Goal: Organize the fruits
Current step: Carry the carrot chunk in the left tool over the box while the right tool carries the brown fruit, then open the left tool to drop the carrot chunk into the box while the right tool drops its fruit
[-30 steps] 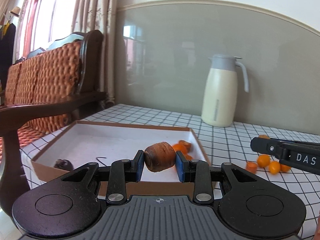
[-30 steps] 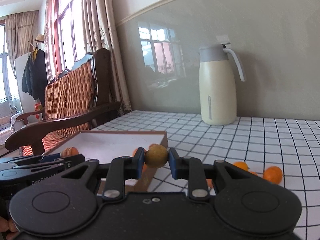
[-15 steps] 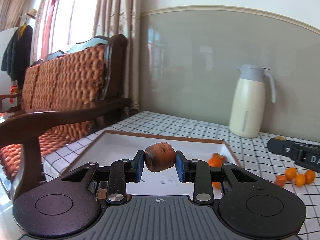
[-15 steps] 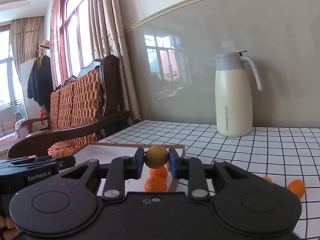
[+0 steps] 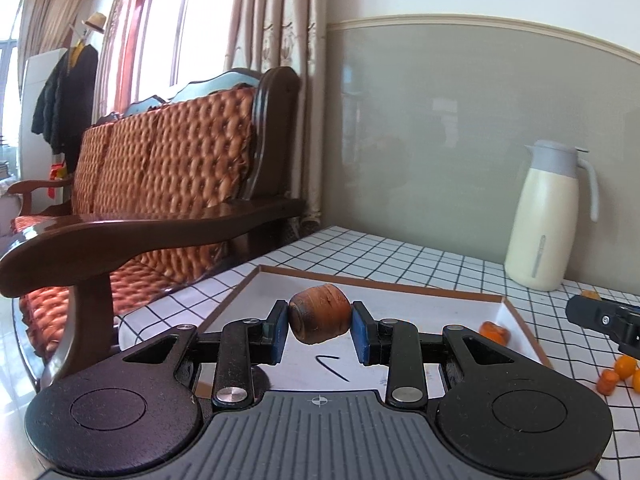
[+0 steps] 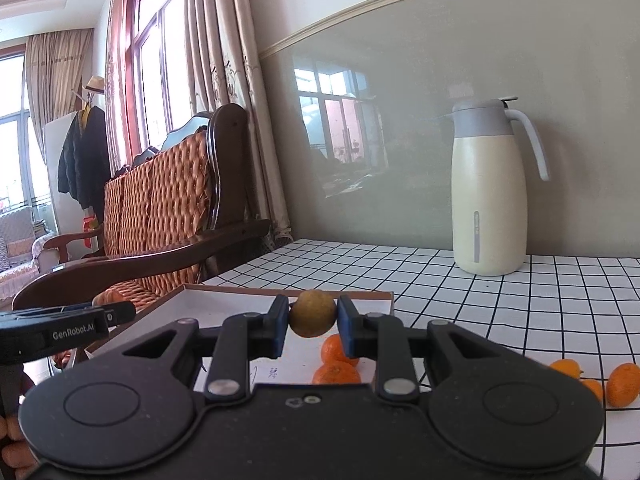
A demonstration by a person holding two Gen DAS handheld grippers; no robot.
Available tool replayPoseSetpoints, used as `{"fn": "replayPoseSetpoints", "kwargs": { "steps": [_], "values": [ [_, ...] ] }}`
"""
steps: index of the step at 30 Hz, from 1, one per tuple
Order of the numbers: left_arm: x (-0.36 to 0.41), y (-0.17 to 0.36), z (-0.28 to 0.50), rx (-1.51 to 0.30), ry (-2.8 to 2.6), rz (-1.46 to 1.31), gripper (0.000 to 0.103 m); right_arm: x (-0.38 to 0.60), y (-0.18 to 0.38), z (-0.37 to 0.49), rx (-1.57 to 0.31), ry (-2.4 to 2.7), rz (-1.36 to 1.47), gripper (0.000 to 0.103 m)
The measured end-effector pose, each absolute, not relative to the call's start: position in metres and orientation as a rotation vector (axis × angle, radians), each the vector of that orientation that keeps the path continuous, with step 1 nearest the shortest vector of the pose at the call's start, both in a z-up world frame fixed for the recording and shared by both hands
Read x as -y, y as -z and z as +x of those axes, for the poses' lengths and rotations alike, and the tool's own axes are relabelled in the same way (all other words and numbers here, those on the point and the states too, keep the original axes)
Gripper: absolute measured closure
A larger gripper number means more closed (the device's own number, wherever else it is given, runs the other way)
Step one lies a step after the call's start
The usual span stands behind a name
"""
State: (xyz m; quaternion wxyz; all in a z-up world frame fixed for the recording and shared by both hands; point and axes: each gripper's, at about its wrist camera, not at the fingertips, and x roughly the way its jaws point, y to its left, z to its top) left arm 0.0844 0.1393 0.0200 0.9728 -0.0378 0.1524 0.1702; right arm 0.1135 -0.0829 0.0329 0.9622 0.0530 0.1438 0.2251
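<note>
My left gripper (image 5: 320, 328) is shut on a brown, wrinkled fruit (image 5: 319, 314) and holds it above the white-lined cardboard box (image 5: 400, 304). An orange fruit (image 5: 495, 331) lies at the box's right side. My right gripper (image 6: 313, 320) is shut on a yellow-green round fruit (image 6: 313, 313) above the same box (image 6: 224, 304), where two orange fruits (image 6: 335, 364) lie. The right gripper also shows at the right edge of the left wrist view (image 5: 604, 318). The left gripper shows at the left of the right wrist view (image 6: 60, 330).
A cream thermos jug (image 5: 550, 216) stands at the back of the checked tablecloth (image 6: 480, 280). Loose orange fruits (image 6: 620, 384) lie on the cloth right of the box, also in the left wrist view (image 5: 618, 372). A wooden sofa (image 5: 160, 184) stands to the left.
Both grippers have moved left over the box with their fruits still held. The jug and loose oranges have slid right in both views.
</note>
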Motion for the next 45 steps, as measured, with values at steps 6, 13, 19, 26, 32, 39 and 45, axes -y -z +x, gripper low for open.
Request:
{"fn": "replayPoseSetpoints", "kwargs": {
  "steps": [6,13,19,26,32,39,45],
  "values": [
    [-0.148,-0.015,0.088,-0.312,-0.369,-0.078,0.069,0.077,-0.031,0.122,-0.304,-0.461,0.113,0.085],
    [-0.160,-0.010,0.094,-0.327,-0.395,-0.087,0.069,0.063,-0.028,0.129,-0.306,-0.472,0.098,0.085],
    [-0.170,-0.006,0.102,-0.343,-0.416,-0.095,0.069,0.054,-0.027,0.137,-0.311,-0.474,0.086,0.085],
    [-0.177,-0.002,0.110,-0.357,-0.425,-0.093,0.069,0.046,-0.025,0.146,-0.321,-0.472,0.082,0.085],
    [-0.184,0.000,0.120,-0.377,-0.425,-0.105,0.069,0.040,-0.020,0.155,-0.348,-0.464,0.077,0.085],
    [-0.190,0.003,0.136,-0.391,-0.437,-0.116,0.069,0.031,-0.016,0.172,-0.389,-0.449,0.065,0.085],
    [-0.200,0.011,0.155,-0.435,-0.452,-0.122,0.069,0.026,-0.014,0.188,-0.424,-0.413,0.033,0.076]
  ]
}}
